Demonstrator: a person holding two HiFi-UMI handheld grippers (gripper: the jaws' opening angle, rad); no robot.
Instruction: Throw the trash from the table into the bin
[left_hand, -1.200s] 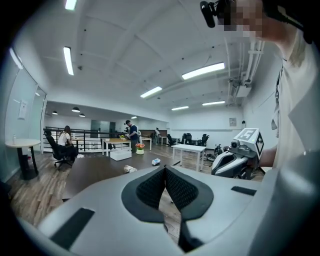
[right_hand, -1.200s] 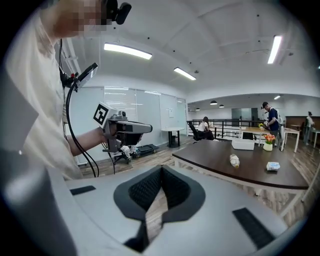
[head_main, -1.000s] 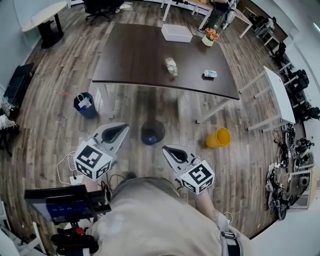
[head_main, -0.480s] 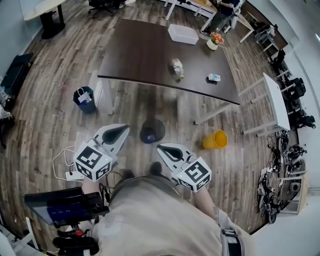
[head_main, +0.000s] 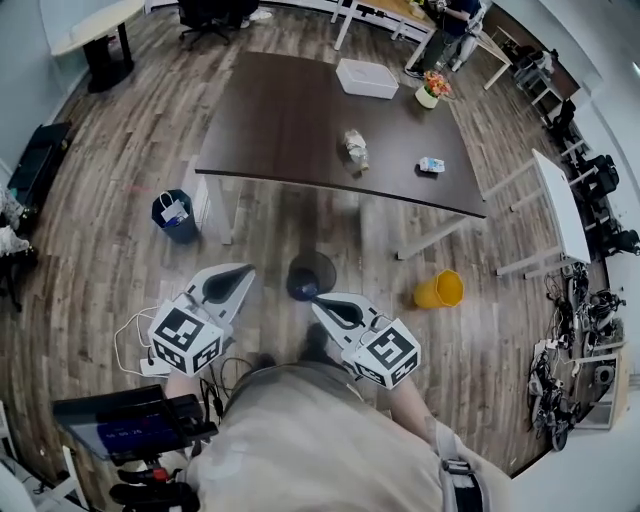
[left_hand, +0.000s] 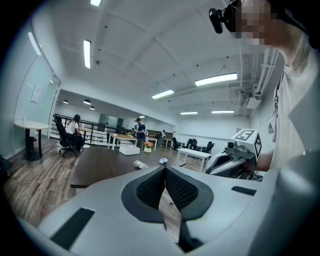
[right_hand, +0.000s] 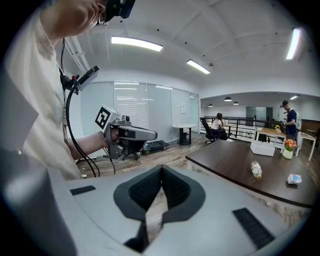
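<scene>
On the dark brown table (head_main: 270, 120) lie a crumpled clear bottle (head_main: 353, 147) and a small blue-and-white carton (head_main: 432, 165). A round black bin (head_main: 310, 275) stands on the wood floor in front of the table. Both grippers hang low near the person's body, well short of the table. My left gripper (head_main: 240, 273) is shut and empty, left of the bin. My right gripper (head_main: 318, 303) is shut and empty, its tip just below the bin in the head view. The right gripper view shows the bottle (right_hand: 255, 170) and the carton (right_hand: 294, 178); the left gripper view shows the bottle (left_hand: 140, 164).
A white box (head_main: 367, 77) and a flower pot (head_main: 430, 92) sit at the table's far side. A yellow bin (head_main: 440, 290) lies tipped on the floor at the right, and a blue bin (head_main: 177, 213) with a bag stands at the left. People sit and stand beyond the table.
The right gripper has drifted left, closer to the black bin. The left gripper has slid a little lower in the picture. Both stay shut and empty.
</scene>
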